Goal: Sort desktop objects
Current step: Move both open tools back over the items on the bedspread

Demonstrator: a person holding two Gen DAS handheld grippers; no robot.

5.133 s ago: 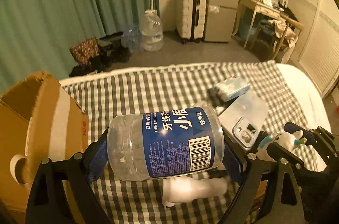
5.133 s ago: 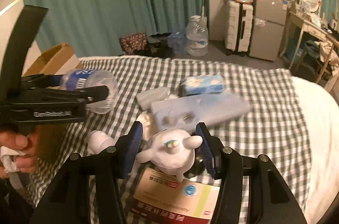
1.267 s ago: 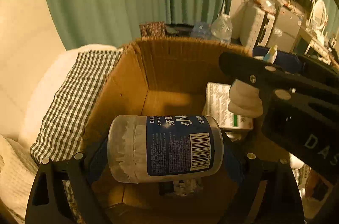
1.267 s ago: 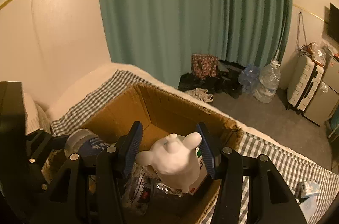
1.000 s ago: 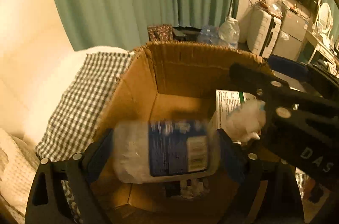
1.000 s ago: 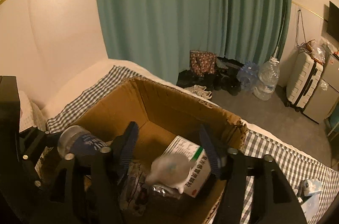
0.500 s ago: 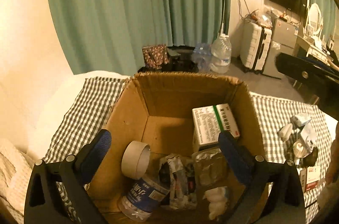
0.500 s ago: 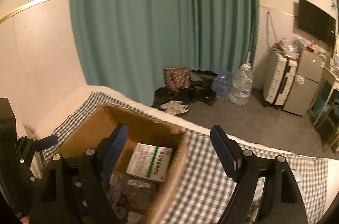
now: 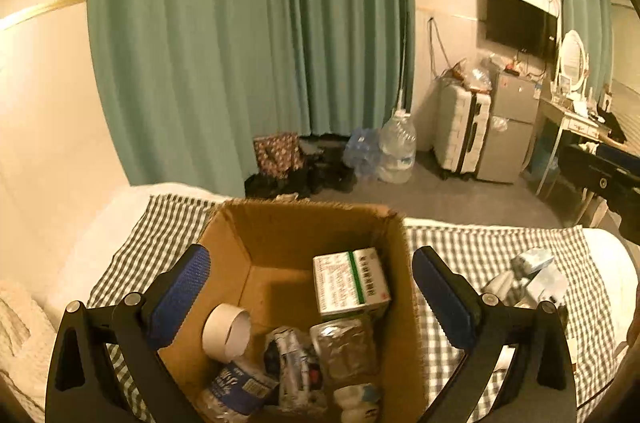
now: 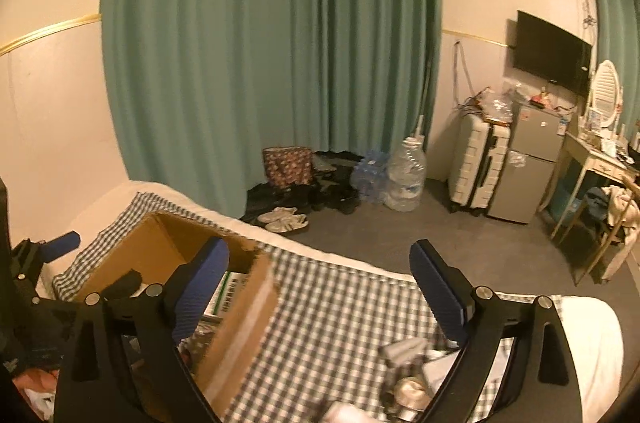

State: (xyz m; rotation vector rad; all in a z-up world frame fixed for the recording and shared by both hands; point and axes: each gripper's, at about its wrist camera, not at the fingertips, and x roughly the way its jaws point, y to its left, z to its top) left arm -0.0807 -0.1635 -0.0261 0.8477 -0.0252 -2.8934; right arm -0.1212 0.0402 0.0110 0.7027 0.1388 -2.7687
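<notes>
An open cardboard box (image 9: 248, 235) stands on the checked cloth (image 9: 480, 247). Inside lie the blue-labelled floss jar (image 9: 236, 389), a green-striped medicine box (image 9: 350, 281), a tape roll (image 9: 226, 331), a clear bottle (image 9: 344, 347) and the white toy (image 9: 354, 399). My left gripper (image 9: 312, 295) hovers above the box, open and empty. My right gripper (image 10: 320, 287) hangs over the cloth to the right of the cardboard box (image 10: 236, 323); its jaws are still opening with nothing between them. Several loose items (image 10: 404, 367) lie on the cloth at the right.
Green curtains (image 9: 240, 43) hang behind. On the floor stand a water jug (image 9: 396, 147), a patterned bag (image 9: 278, 153), a suitcase (image 9: 460, 135) and a small fridge (image 9: 512, 127). A dressing table (image 10: 596, 159) is at the right. The right gripper's arm (image 9: 600, 179) enters the left wrist view.
Both grippers let go over the box: the floss jar and the white toy dropped inside. Both then rose and opened wide, and the right one swung rightwards away from the box.
</notes>
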